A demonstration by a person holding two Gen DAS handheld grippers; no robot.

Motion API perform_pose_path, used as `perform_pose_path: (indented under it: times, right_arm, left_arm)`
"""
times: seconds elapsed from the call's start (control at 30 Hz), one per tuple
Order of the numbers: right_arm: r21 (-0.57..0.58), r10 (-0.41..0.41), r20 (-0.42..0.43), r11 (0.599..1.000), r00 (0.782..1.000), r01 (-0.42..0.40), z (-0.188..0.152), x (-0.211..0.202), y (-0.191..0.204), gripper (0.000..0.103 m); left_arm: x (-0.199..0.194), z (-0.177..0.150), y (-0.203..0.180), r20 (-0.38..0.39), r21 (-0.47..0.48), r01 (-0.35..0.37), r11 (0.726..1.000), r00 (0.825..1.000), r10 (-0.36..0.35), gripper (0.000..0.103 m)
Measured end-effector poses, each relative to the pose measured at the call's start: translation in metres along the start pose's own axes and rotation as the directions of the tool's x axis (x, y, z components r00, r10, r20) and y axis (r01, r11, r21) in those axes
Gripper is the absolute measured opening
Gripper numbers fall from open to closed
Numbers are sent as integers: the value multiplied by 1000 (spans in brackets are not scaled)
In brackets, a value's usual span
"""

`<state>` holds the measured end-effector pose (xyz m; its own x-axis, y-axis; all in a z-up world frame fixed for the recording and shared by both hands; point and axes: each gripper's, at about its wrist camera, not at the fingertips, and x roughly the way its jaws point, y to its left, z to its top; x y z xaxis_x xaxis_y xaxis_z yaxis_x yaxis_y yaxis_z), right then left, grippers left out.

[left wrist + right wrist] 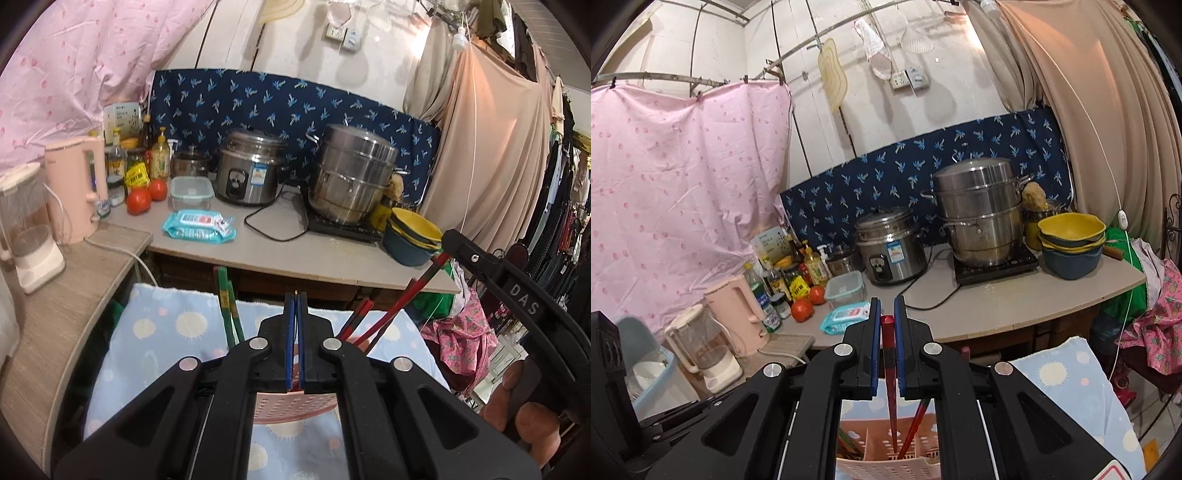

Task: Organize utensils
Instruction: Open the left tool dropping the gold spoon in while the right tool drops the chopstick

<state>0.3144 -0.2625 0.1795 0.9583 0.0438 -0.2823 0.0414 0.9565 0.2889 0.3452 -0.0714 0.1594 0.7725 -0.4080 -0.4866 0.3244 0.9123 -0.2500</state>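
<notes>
Cluttered kitchen counter (295,254) behind, rice cooker (247,173) and steamer pot (352,177) on it. Right gripper (887,321) pinches a red chopstick (891,398), tip pointing down into the pink perforated holder (886,469); another red one leans in it already. Left gripper (296,299) has pads pressed together, apparently holding nothing, hovering above the holder (295,406); green chopsticks (229,314) stand on its left side. Step: dropping the red chopstick in. Next: lower slightly, release, keep it in the red group's slot.
</notes>
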Motion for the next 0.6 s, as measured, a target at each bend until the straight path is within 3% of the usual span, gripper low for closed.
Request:
perform_pose_path:
  times: [0.5, 0.6]
  right_arm:
    - [-17, -33, -91, 999, 995, 31, -33, 27, -7, 7]
    - [-19, -43, -86, 999, 995, 42, -35, 27, -7, 9]
  left_arm:
    - [33, -21, 14, -74, -34, -39, 999, 997, 36, 3]
    - [33, -22, 16, -76, -40, -48, 998, 996, 45, 24]
